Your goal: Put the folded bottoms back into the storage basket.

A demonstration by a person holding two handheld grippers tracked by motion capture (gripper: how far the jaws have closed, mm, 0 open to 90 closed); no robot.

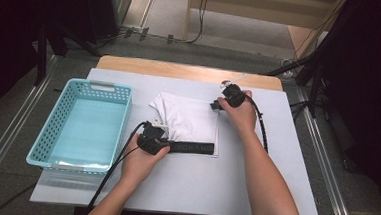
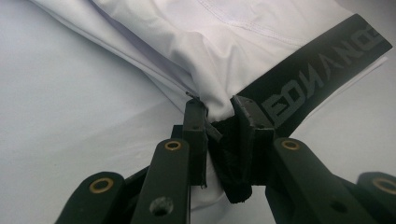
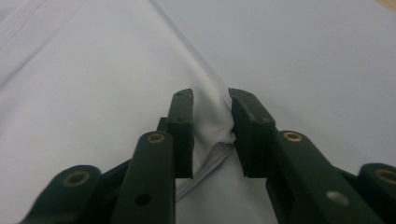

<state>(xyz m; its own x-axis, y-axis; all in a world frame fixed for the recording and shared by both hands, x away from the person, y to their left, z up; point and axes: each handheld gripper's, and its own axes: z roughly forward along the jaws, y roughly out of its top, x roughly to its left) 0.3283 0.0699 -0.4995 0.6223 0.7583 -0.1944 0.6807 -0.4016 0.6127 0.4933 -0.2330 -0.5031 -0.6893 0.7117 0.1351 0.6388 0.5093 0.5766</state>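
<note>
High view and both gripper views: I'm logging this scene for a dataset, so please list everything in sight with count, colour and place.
White garment: one, white, mid-table, partly folded.
Waistband: one, black with grey lettering, along the garment's near edge.
Basket: one, light blue, perforated walls, on the table's left part, nothing seen inside.
Table: one, white top, with a wooden strip at the far edge.
Stands and cables: several, black, on the floor around the table.
Left gripper: one, black, shut on the garment's near left corner at the waistband's end.
Right gripper: one, black, shut on a fold at the garment's far right edge.
Forearms: two, coming in from the bottom edge.
</note>
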